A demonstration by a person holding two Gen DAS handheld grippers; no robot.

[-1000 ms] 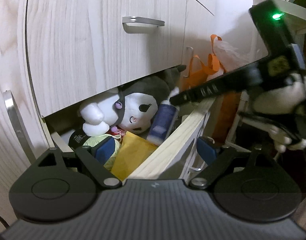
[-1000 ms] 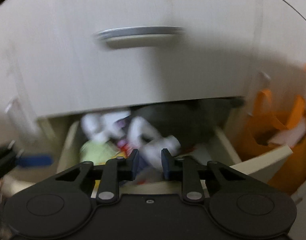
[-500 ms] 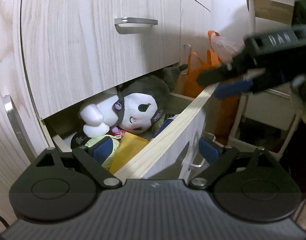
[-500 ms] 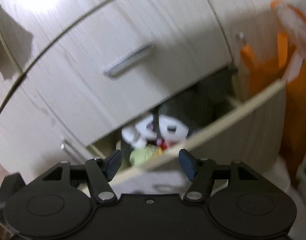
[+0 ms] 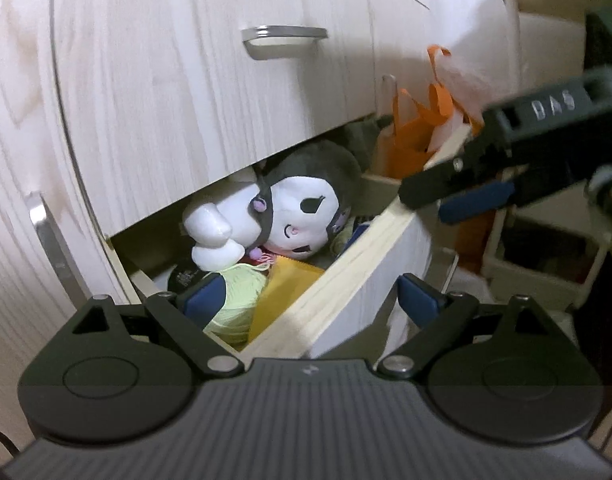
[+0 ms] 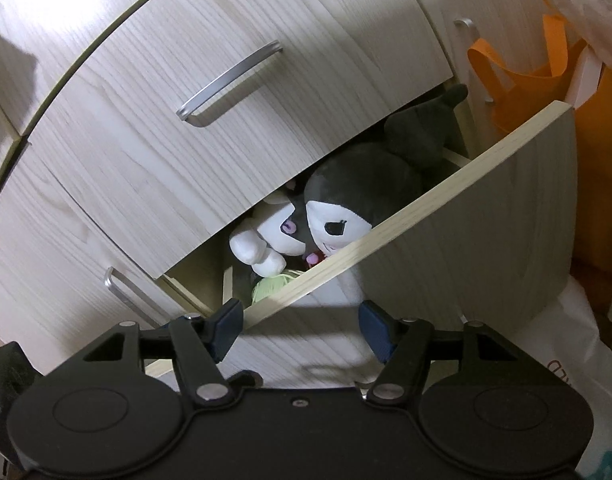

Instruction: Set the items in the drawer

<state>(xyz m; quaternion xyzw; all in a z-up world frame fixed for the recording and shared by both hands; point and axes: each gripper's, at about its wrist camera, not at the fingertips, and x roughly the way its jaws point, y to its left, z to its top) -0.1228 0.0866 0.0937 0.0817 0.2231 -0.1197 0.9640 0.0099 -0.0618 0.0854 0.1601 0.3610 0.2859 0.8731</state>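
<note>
The open drawer point(image 5: 346, 264) point(image 6: 426, 208) holds a black-and-white plush toy point(image 5: 302, 208) point(image 6: 362, 196), a pale green bundle point(image 5: 238, 292) point(image 6: 270, 286), a yellow packet point(image 5: 282, 292) and a dark blue item point(image 5: 356, 234) just behind the front board. My left gripper point(image 5: 312, 300) is open and hovers over the drawer's near corner, holding nothing. My right gripper point(image 6: 301, 322) point(image 5: 446, 200) hangs above the front board's right end. Its jaws are opening and nothing is between them.
A shut drawer with a metal handle point(image 5: 284, 34) point(image 6: 230, 80) sits directly above the open one. An orange bag point(image 5: 418, 136) point(image 6: 526, 92) hangs to the right. A white rack point(image 5: 546, 248) and a white plastic bag point(image 6: 554, 344) stand beside the drawer front.
The right gripper let go of the blue-and-white bottle inside the drawer, opened, and drew back up and to the right while rolling. The left gripper barely moved.
</note>
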